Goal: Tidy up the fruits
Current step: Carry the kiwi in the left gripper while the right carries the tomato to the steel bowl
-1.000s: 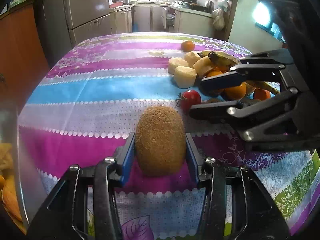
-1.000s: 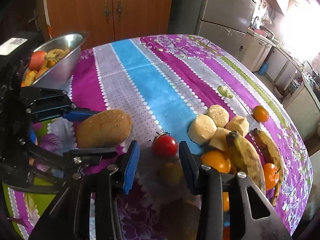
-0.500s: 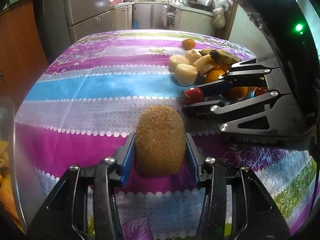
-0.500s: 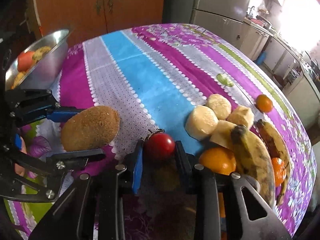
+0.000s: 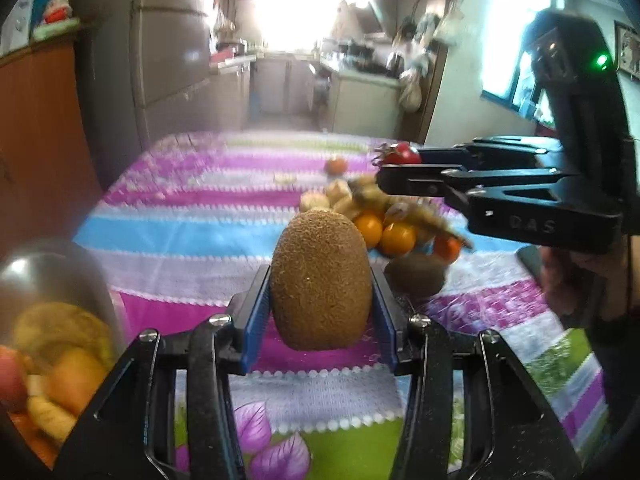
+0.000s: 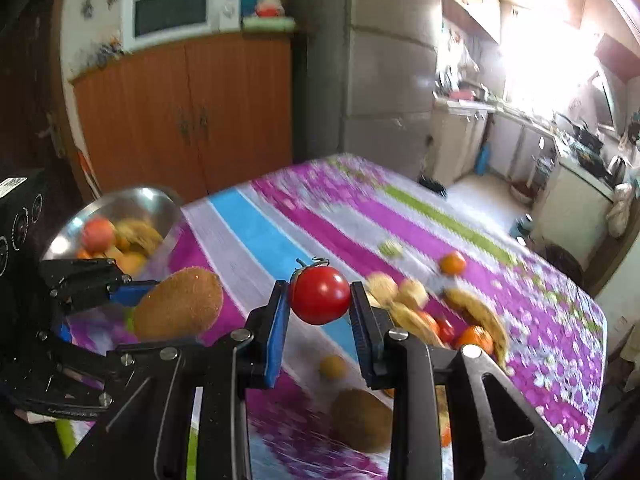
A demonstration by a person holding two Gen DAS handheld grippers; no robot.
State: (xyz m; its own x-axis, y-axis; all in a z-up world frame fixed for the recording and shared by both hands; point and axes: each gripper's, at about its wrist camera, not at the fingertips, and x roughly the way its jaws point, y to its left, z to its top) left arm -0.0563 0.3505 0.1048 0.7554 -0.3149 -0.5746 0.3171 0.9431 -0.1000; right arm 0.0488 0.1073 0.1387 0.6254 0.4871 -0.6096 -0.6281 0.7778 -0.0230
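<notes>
Bowl [image 5: 60, 276] cut off; fruit pile [image 6: 436, 312] blurred.

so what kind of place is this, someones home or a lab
Most likely a home, a dining spot opening onto a kitchen. A microwave sits on a wooden cupboard beside a tall fridge, kitchen counters run behind, and the table wears a flowered striped tablecloth.
</notes>
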